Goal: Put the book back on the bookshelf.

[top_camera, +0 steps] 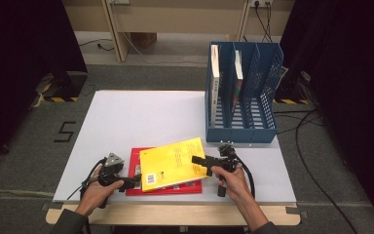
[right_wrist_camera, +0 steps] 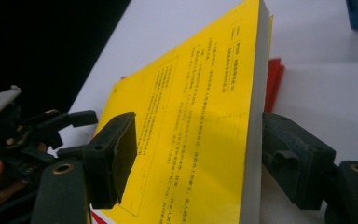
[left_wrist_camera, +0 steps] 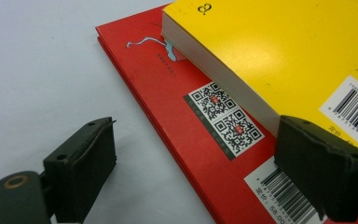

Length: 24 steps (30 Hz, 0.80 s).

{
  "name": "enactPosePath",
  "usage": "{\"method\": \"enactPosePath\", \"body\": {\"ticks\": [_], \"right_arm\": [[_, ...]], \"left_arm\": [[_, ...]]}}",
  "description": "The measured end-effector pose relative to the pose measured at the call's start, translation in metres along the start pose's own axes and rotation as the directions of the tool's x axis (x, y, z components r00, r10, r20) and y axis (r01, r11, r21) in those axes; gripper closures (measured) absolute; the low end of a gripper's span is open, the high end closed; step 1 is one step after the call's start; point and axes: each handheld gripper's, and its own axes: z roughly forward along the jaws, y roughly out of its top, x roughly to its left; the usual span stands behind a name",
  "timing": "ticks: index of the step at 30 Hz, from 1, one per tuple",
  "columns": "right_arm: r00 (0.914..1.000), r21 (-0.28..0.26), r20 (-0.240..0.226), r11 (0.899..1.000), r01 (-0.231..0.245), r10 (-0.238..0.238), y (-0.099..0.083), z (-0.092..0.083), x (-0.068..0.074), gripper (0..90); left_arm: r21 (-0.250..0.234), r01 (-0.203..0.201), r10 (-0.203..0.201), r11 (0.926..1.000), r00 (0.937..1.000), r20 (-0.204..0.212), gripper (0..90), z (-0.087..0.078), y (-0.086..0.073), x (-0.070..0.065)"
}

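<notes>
A yellow book (top_camera: 173,163) lies askew on a red book (top_camera: 136,155) near the table's front edge. My right gripper (top_camera: 198,161) is at the yellow book's right edge. In the right gripper view its jaws (right_wrist_camera: 198,123) stand on either side of the yellow book (right_wrist_camera: 200,116), one pad over the cover and the other against the underside, and the red book (right_wrist_camera: 274,77) shows behind. My left gripper (top_camera: 134,180) sits at the books' left corner. Its jaws (left_wrist_camera: 198,128) are open, with the red book's edge (left_wrist_camera: 177,112) and the yellow book's corner (left_wrist_camera: 261,42) between them, untouched.
A blue three-slot file rack (top_camera: 241,130) stands at the table's back right, with a white book (top_camera: 215,73) in its left slot and another book (top_camera: 237,74) in the middle slot. White table (top_camera: 141,117) stretches bare to the left and behind the books.
</notes>
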Motion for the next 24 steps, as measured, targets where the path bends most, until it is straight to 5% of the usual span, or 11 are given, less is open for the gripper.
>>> {"method": "enactPosePath", "body": {"ticks": [3, 5, 8, 11, 15, 22, 24], "right_arm": [[0.9993, -0.015, -0.037, 1.0, -0.01, 0.01, 0.006, -0.002, 0.001, 29.8], [0.9988, 0.013, -0.04, 1.0, 0.028, -0.027, 0.007, 0.0, 0.009, 30.2], [0.9876, 0.056, -0.156, 0.998, 0.022, -0.013, 0.006, 0.009, 0.02, 43.1], [0.9842, 0.115, -0.116, 0.982, 0.148, -0.134, 0.015, 0.011, 0.031, 53.5], [0.9781, 0.169, -0.12, 0.967, 0.189, -0.17, 0.022, 0.005, 0.038, 55.4], [0.9582, 0.182, -0.113, 0.943, 0.28, -0.263, 0.035, 0.001, 0.053, 58.4], [0.9503, 0.176, -0.103, 0.935, 0.308, -0.294, 0.041, -0.001, 0.057, 59.7]], "left_arm": [[0.003, -0.004, 0.004, 1.0, 1.0, -0.004, 11.2, 0.0, 0.0, 0.0], [0.003, -0.006, 0.006, 1.0, 1.0, -0.003, 10.9, 0.0, 0.0, 0.0], [-0.004, -0.009, 0.009, 1.0, 0.9999, 0.01, 11.3, 0.002, 0.001, -0.003], [-0.01, -0.029, 0.029, 0.9995, 0.9996, 0.003, 13.6, 0.001, 0.001, -0.006], [-0.009, -0.016, 0.016, 0.9998, 0.9995, 0.027, 13.2, 0.002, 0.001, -0.005], [-0.009, -0.014, 0.015, 0.9999, 0.9989, 0.044, 12.2, 0.004, 0.0, -0.006], [-0.015, -0.045, 0.046, 0.9989, 0.9983, 0.035, 11.8, 0.003, 0.001, -0.007]]}}
